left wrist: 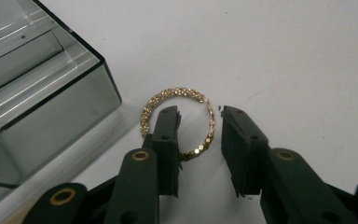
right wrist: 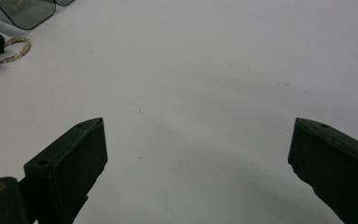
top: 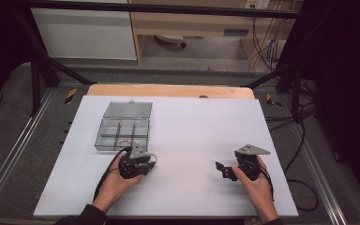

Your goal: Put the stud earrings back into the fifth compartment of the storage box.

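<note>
Gold bracelet (left wrist: 177, 122) lies partly between the left gripper (left wrist: 199, 122) jaws, seemingly ungripped; right gripper (right wrist: 198, 154) gapes.

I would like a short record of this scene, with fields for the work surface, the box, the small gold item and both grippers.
surface: white board on a table
box: clear compartment box, lid open, at the board's far left
item: gold beaded ring lying flat on the board, beside the box, not inside
left gripper: lowered over the ring, one jaw inside the loop, one outside; jaws apart, the ring's side not visibly pinched
right gripper: jaws wide open, nothing between them, over bare board
</note>
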Demonstrator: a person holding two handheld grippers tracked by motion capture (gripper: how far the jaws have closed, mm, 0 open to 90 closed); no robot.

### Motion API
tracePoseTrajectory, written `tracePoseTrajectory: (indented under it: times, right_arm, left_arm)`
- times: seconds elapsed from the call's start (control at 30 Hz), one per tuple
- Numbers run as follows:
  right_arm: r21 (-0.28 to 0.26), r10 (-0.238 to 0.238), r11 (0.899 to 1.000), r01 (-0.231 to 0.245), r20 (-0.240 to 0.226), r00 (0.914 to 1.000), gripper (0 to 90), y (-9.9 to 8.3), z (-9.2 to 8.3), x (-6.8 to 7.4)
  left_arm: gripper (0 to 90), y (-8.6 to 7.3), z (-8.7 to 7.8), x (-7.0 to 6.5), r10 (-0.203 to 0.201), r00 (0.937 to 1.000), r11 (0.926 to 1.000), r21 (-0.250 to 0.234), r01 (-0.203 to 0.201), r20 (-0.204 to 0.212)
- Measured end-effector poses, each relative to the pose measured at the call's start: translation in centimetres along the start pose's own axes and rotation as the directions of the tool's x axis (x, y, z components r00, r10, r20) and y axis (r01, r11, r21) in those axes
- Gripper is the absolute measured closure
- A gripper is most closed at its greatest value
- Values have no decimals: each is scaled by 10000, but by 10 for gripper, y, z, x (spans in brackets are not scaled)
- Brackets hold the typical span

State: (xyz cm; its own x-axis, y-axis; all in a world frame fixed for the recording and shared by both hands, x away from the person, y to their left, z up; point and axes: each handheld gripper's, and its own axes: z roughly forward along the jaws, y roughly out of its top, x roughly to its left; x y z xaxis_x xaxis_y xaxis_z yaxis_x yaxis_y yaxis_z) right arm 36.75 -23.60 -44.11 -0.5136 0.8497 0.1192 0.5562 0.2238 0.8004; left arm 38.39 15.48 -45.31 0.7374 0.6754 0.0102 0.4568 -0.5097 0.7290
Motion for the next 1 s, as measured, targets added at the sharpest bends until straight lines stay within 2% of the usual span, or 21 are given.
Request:
tracePoseTrajectory:
  times: [0.17,0.33,0.47,0.57,0.93,1.0]
  right_arm:
    - [29,24,10000,-24,-5,10000,48,0,1,0]
    - [47,72,10000,-72,-10,10000,48,-1,1,0]
    - [55,98,9999,-98,-1,10000,48,-1,1,-1]
    - [55,106,9999,-106,-7,9999,48,-1,1,-1]
    - [61,88,9999,-88,-13,10000,48,-1,1,0]
    - [73,87,9999,-87,-9,10000,48,-1,1,-1]
  left_arm:
    - [728,-1,1,-1,84,9999,9999,-120,-86,-101]
    - [886,-1,1,4,-236,9997,9996,-125,236,41]
    - [889,0,1,4,-344,9994,9994,-84,344,32]
    - [889,0,-1,5,-605,9979,9981,-71,606,215]
    - [889,3,-16,11,-1334,9890,9875,-764,1381,637]
    - [889,4,-19,12,-1328,9888,9867,-850,1384,682]
